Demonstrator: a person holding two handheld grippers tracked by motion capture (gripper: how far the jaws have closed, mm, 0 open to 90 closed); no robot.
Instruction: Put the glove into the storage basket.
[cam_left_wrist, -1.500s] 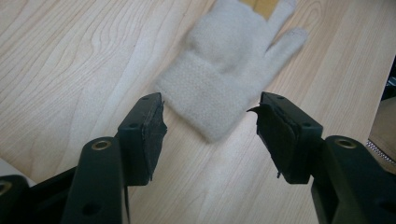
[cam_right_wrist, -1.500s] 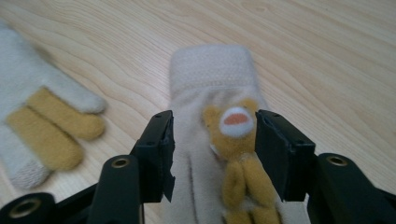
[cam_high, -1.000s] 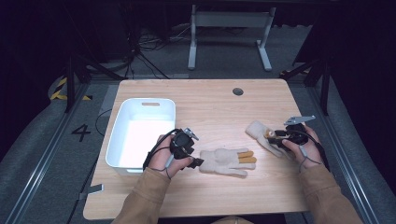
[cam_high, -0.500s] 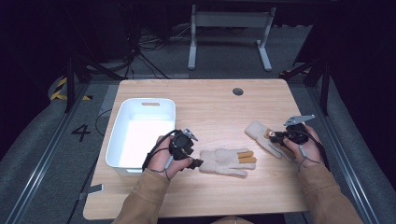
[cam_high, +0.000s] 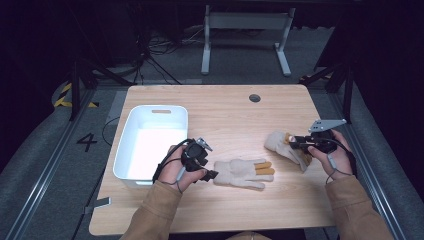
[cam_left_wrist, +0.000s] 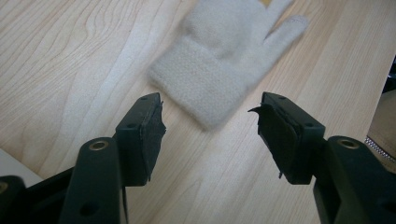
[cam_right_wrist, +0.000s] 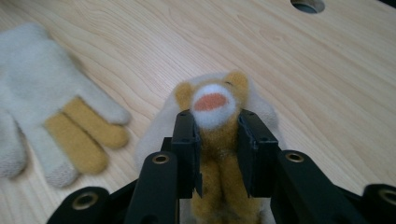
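Observation:
A cream knitted glove with mustard fingers (cam_high: 244, 173) lies flat in the middle of the wooden table (cam_high: 225, 115); it shows again as the glove (cam_left_wrist: 224, 56) and the glove (cam_right_wrist: 51, 116). My left gripper (cam_high: 211, 175) rests just left of its cuff, and the left gripper (cam_left_wrist: 208, 121) is open with bare wood between its jaws. A second glove (cam_high: 280, 144) lies at the right. My right gripper (cam_high: 294, 142) has just been closing on it. The right gripper (cam_right_wrist: 217, 135) is shut on that glove's mustard finger with a white and orange tip (cam_right_wrist: 212, 105), raised a little.
A white plastic bin (cam_high: 155, 107) stands at the table's left, close behind my left hand. A round cable hole (cam_high: 255, 98) sits near the far edge, also the hole (cam_right_wrist: 307, 4). The table's right edge runs just beyond my right hand.
My right gripper has closed on the right glove's finger and risen slightly with it. The left gripper and the middle glove have stayed put.

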